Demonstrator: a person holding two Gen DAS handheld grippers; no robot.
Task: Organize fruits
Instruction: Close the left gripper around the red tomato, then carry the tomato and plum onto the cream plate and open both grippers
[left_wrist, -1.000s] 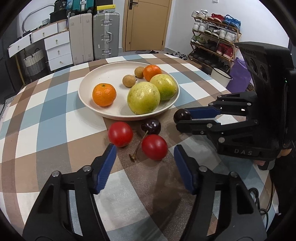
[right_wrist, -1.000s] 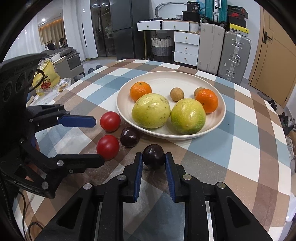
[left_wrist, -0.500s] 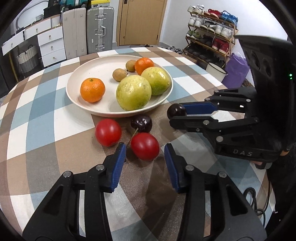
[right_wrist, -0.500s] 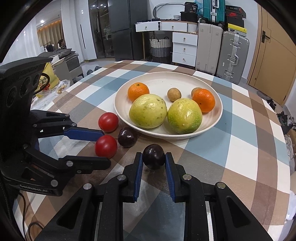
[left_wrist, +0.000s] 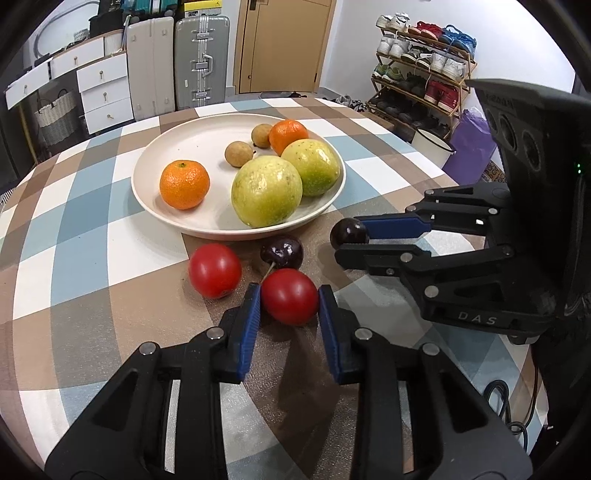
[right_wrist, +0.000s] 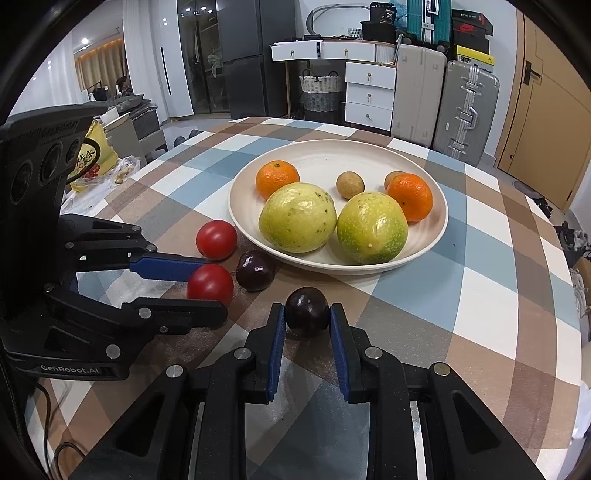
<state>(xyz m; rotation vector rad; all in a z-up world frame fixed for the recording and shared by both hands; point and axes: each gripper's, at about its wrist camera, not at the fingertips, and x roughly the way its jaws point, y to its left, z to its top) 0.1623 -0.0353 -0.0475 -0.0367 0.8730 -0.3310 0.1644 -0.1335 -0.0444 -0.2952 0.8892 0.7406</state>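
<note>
A cream plate (left_wrist: 173, 214) (right_wrist: 439, 229) on the checked table holds two green-yellow fruits, two oranges and two small brown fruits. In front of it lie a red tomato (left_wrist: 214, 270) (right_wrist: 216, 240) and a dark cherry (left_wrist: 282, 252) (right_wrist: 255, 270). My left gripper (left_wrist: 290, 301) (right_wrist: 207, 286) has closed on a second red tomato (left_wrist: 290, 295) (right_wrist: 209, 284) at table level. My right gripper (right_wrist: 307, 314) (left_wrist: 347, 236) is shut on another dark cherry (right_wrist: 306, 312) (left_wrist: 348, 233) near the plate's front rim.
The checked tablecloth (left_wrist: 74, 258) (right_wrist: 480, 295) covers a round table. Beyond it stand suitcases (left_wrist: 199, 62), white drawers (right_wrist: 369, 92), a shoe rack (left_wrist: 424, 74) and a door. A yellow bag (right_wrist: 92, 155) lies on a side surface at left.
My left gripper has moved forward and narrowed its jaws from wide open onto the near red tomato. The right gripper still holds its cherry in about the same place.
</note>
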